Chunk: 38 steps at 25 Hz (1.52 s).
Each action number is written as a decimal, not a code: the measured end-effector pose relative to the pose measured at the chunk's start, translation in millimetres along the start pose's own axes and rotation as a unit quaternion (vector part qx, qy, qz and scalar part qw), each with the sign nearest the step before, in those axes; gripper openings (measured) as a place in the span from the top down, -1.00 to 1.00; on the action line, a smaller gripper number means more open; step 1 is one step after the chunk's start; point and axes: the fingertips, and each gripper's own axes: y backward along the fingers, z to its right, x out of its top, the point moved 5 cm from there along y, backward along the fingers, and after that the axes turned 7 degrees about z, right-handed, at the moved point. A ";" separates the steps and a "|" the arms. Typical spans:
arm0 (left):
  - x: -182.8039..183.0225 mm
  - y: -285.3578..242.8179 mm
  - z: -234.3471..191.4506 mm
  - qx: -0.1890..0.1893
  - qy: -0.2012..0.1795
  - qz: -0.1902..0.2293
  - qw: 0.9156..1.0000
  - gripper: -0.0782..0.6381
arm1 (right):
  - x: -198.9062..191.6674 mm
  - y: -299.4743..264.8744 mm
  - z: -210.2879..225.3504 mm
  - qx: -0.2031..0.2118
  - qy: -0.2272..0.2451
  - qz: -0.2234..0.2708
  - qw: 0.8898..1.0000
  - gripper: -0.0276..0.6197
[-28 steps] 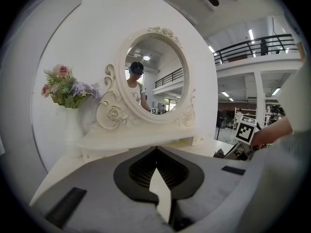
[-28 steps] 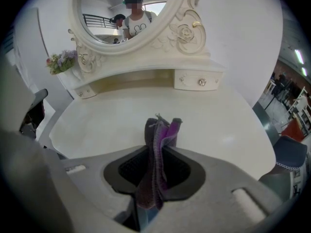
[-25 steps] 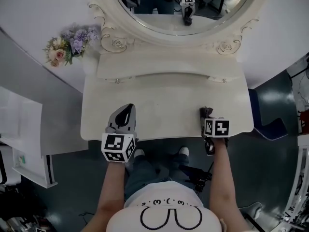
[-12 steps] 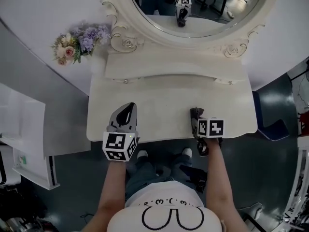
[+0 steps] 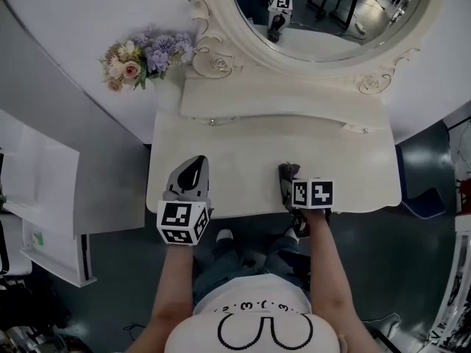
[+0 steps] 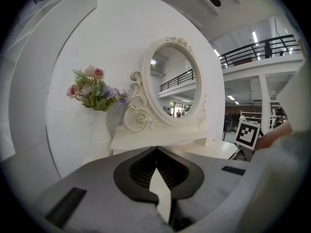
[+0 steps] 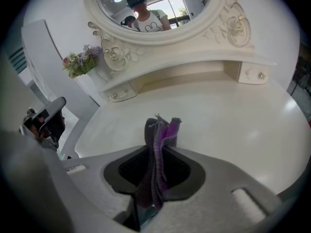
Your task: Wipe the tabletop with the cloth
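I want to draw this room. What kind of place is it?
Probably a bedroom corner set up inside a big hall or showroom. There is a white dressing table with an oval mirror and flowers, but the left gripper view shows a balcony railing and strip lights beyond.

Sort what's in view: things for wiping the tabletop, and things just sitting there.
For the job: cloth; right gripper, clamped on it; tabletop.
Just there: flowers; mirror; left gripper, shut and empty.
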 end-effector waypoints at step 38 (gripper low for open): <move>-2.4 84.8 -132.6 0.132 -0.008 0.001 0.991 0.79 | -17.1 -94.4 -253.4 0.157 0.018 -0.048 0.986 0.67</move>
